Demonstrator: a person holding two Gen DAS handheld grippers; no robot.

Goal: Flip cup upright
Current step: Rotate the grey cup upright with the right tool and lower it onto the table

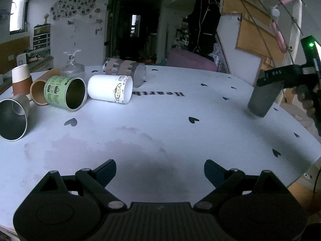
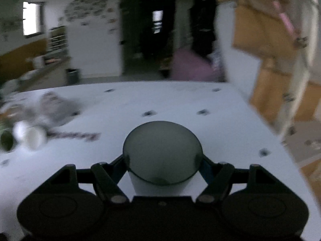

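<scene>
A dark grey cup (image 2: 162,158) sits between my right gripper's (image 2: 162,165) fingers, which are shut on its sides; its round end faces the camera. In the left wrist view the same grey cup (image 1: 262,98) is at the far right, tilted, its lower end touching the white table (image 1: 160,132), held from above by the right gripper (image 1: 274,76). My left gripper (image 1: 160,170) is open and empty, low over the table's front.
At the far left lie several cups on their sides: a steel cup (image 1: 13,118), a green tin cup (image 1: 66,92), a white mug (image 1: 110,88), a brown paper cup (image 1: 40,90) and a patterned cup (image 1: 124,70). An upside-down glass goblet (image 1: 72,66) stands behind them.
</scene>
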